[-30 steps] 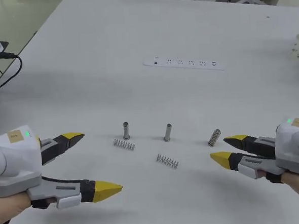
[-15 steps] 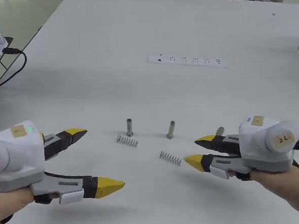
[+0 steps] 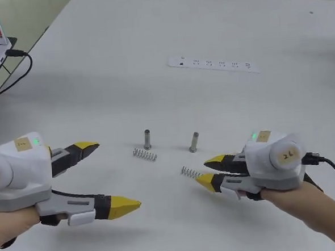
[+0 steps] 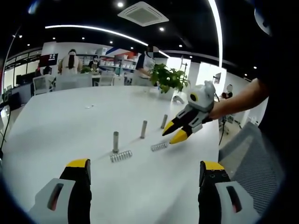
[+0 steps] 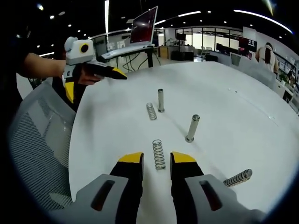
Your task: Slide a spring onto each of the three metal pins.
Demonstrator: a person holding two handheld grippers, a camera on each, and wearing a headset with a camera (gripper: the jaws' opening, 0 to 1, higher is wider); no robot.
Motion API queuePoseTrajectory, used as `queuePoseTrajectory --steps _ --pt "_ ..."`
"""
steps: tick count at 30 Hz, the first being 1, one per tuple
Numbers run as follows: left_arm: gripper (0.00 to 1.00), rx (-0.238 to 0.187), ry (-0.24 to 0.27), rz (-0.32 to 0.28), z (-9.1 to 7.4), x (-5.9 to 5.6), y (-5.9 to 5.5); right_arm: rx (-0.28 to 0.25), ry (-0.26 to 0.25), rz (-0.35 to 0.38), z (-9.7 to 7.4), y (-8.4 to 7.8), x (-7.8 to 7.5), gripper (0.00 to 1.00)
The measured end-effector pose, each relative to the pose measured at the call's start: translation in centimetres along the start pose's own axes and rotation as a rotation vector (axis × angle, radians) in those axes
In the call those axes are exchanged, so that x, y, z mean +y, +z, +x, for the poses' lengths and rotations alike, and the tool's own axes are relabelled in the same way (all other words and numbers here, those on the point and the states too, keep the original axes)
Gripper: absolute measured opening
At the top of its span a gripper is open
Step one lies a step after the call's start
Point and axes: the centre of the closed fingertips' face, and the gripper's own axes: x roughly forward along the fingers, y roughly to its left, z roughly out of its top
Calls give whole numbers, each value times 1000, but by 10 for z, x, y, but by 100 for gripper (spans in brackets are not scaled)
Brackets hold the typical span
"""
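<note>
- Over the worktop (image 3: 123, 60), the right hand-held gripper (image 5: 157, 161) has its jaws narrowly apart, a spring (image 5: 159, 154) lying loose at the tips
- left hand-held gripper (image 4: 145, 163) hovers wide, holding nothing
- a pin (image 5: 192, 128) stands upright beyond; a second pin (image 5: 160, 100) further off has a second spring (image 5: 150, 111) just beside it

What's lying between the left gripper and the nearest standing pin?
A loose spring, lying on the table just in front of that pin; the rest is bare. The left gripper view shows it.
</note>
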Motion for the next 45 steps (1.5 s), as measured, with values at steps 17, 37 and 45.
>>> queuePoseTrajectory --steps 17,37,45 --pt "94 1 -2 -1 -3 -3 -1 86 8 -38 21 -14 -1 13" --pt "90 1 -45 14 5 -16 3 71 34 -97 -4 -3 3 8" --pt "90 2 -85 37 17 -27 9 50 42 -137 -29 5 2 8"
